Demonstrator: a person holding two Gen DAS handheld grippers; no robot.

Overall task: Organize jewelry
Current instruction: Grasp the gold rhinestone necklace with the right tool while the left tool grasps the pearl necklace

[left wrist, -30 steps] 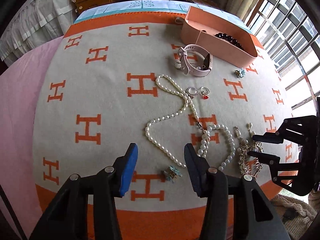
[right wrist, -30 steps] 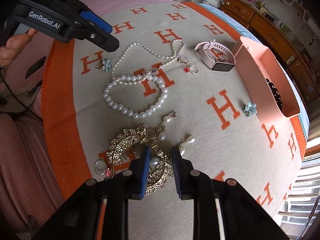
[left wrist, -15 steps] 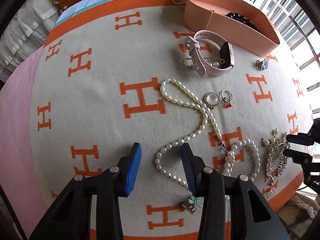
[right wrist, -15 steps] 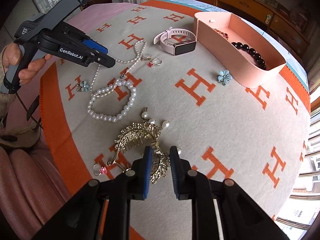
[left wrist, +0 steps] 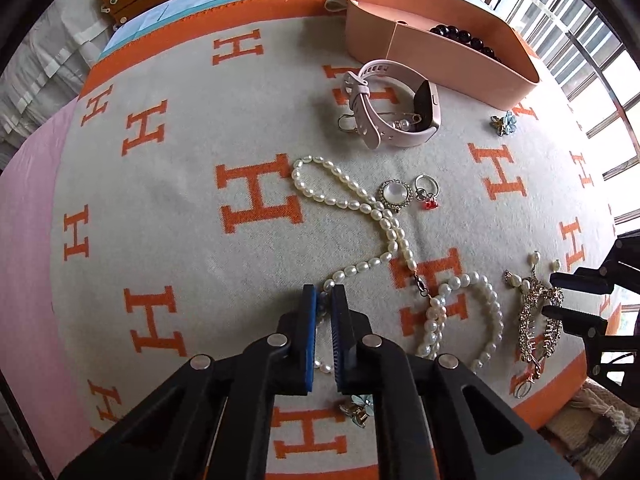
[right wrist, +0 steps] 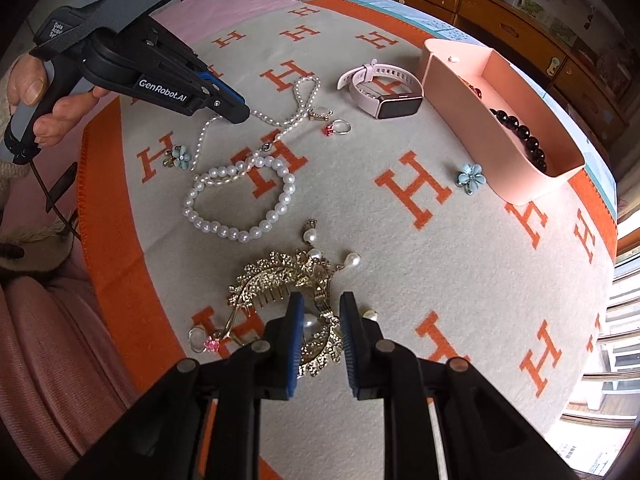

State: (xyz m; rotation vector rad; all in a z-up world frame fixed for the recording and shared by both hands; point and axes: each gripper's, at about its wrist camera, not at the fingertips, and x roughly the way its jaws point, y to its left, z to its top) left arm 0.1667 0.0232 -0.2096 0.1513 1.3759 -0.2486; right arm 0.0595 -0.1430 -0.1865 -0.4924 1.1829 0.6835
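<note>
My left gripper (left wrist: 324, 294) is shut on the thin pearl necklace (left wrist: 348, 196), gripping its near loop on the blanket; it also shows in the right wrist view (right wrist: 240, 114) at the strand (right wrist: 298, 114). My right gripper (right wrist: 320, 304) is open, its jaws on either side of the gold hair comb and pearl pieces (right wrist: 280, 276). The pink tray (right wrist: 500, 128) holds a dark bead bracelet (right wrist: 520, 134). A pink smartwatch (left wrist: 394, 110), a round brooch (left wrist: 395, 195) and a red-stone ring (left wrist: 427, 192) lie near the necklace.
A large-pearl bracelet (right wrist: 240, 200) lies mid-blanket. Blue flower earrings lie near the tray (right wrist: 470, 178) and by the left gripper (right wrist: 180, 156). A pink-stone ring (right wrist: 200, 340) sits by the comb. The orange-and-cream blanket (left wrist: 160, 208) covers the bed; windows at right.
My left gripper moved forward and closed on the pearl necklace's near loop. My right gripper opened wider over the gold comb and stayed low.
</note>
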